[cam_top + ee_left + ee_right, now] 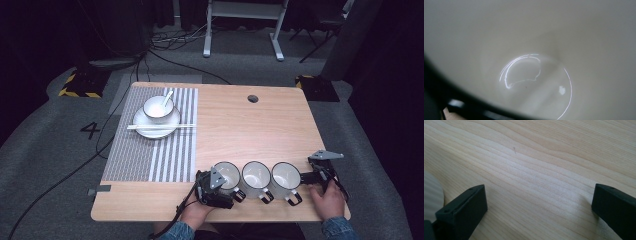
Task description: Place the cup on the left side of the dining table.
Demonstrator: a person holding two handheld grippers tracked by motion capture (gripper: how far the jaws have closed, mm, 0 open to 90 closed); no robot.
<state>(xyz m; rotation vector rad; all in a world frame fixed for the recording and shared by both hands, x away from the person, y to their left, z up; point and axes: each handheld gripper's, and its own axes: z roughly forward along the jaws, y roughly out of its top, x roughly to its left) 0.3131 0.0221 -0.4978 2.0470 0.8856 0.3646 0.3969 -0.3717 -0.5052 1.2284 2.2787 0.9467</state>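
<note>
High view, lower centre: three white ceramic mugs (256,178) in a row on pale wooden table (250,130). Left gripper (216,186) at leftmost mug; glossy interior up close in its own view, jaw state unclear. Right gripper (539,207) jaws wide apart over bare wood.

A dark recording studio: hazard-taped stand bases (80,84), floor cables (172,41), numbered carpet marker (90,130).
</note>
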